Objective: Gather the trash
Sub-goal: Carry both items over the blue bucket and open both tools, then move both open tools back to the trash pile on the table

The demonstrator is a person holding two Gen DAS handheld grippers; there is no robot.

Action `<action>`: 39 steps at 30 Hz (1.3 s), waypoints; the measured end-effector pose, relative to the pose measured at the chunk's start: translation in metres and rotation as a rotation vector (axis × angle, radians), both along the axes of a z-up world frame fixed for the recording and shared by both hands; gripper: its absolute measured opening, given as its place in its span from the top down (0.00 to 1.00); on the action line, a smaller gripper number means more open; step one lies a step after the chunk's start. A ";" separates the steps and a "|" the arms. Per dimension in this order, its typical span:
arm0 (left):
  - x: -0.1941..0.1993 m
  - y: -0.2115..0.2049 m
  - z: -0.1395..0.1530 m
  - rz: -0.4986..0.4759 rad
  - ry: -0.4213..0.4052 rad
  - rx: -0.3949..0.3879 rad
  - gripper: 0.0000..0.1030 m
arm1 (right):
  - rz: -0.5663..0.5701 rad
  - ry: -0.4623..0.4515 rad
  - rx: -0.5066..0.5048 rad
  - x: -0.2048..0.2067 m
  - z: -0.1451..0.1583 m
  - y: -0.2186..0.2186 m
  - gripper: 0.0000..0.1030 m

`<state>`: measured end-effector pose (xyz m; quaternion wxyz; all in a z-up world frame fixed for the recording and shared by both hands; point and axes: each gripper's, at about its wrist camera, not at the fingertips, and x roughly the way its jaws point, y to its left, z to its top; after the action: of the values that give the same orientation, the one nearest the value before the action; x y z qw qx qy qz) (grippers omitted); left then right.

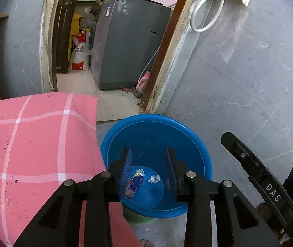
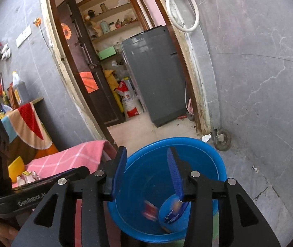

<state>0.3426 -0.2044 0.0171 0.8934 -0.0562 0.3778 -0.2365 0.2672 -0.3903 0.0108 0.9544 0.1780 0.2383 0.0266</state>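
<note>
A blue bucket stands on the floor beside a table under a pink checked cloth. On its bottom lie a blue-purple wrapper and a crumpled white scrap. My left gripper hangs open over the bucket, holding nothing. My right gripper is also open above the bucket, its fingers empty. Below it a blurred red wrapper and a blue wrapper are inside the bucket. Each gripper shows at the edge of the other's view.
A grey washing machine stands past the open doorway. A white scrap lies on the floor by the door frame, with small bits further right. Wrappers and a yellow item sit on the table. Something green is under the bucket.
</note>
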 end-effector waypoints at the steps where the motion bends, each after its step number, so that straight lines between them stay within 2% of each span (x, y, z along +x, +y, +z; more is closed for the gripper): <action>1: 0.000 0.001 0.002 0.004 -0.004 -0.001 0.70 | -0.001 -0.001 -0.007 0.000 0.000 0.001 0.60; 8: -0.013 0.027 0.018 0.065 -0.080 -0.020 0.48 | -0.004 -0.066 -0.053 -0.008 0.012 0.012 0.43; 11: -0.023 0.043 0.028 0.105 -0.145 -0.028 0.39 | -0.009 -0.117 -0.065 -0.014 0.020 0.019 0.26; 13: -0.031 0.057 0.037 0.140 -0.198 -0.025 0.22 | -0.004 -0.156 -0.068 -0.018 0.026 0.026 0.23; 16: -0.044 0.076 0.047 0.193 -0.279 -0.032 0.06 | 0.007 -0.207 -0.079 -0.021 0.034 0.037 0.15; 20: -0.058 0.104 0.057 0.260 -0.359 -0.034 0.02 | 0.013 -0.291 -0.090 -0.029 0.043 0.053 0.00; 31: -0.097 0.161 0.069 0.388 -0.497 0.026 0.02 | 0.076 -0.452 -0.089 -0.041 0.061 0.092 0.00; 39: -0.114 0.194 0.071 0.458 -0.539 0.068 0.02 | 0.139 -0.492 -0.107 -0.041 0.066 0.129 0.00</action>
<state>0.2284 -0.0104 0.0877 0.9922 -0.0452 0.1138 -0.0234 0.2257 -0.2612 0.0764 0.9876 0.0987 0.0117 0.1218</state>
